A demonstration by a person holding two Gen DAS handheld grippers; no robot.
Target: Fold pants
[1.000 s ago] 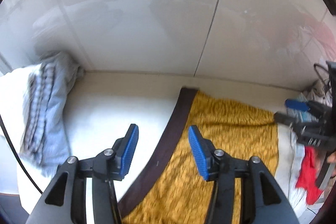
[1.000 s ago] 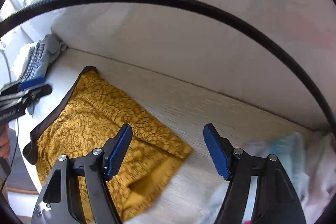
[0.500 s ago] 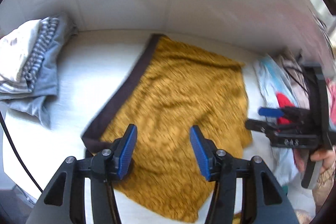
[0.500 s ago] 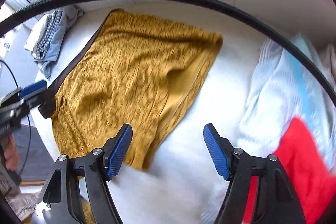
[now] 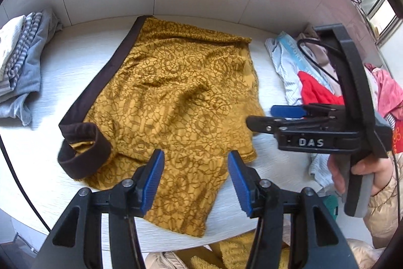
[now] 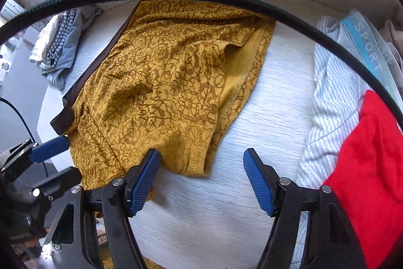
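Clearly you are dealing with soft, light cloth: the mustard-yellow patterned shorts with a dark brown waistband (image 5: 161, 102) lie rumpled at mid-frame on the pale wood-grain tabletop (image 6: 272, 92) and will sag and slide. Take hold at the hem corners or the curled waistband end, lower left. Your left gripper (image 5: 195, 180) hovers with jaws apart, empty; your right gripper (image 6: 201, 180) is closing, nothing clamped, the hem seemingly just beside one pad. No containers show.

Pants (image 5: 173, 97) flat on the table (image 5: 75, 62), folded clothes (image 5: 20, 67) left, heaped laundry (image 5: 302, 72) right.
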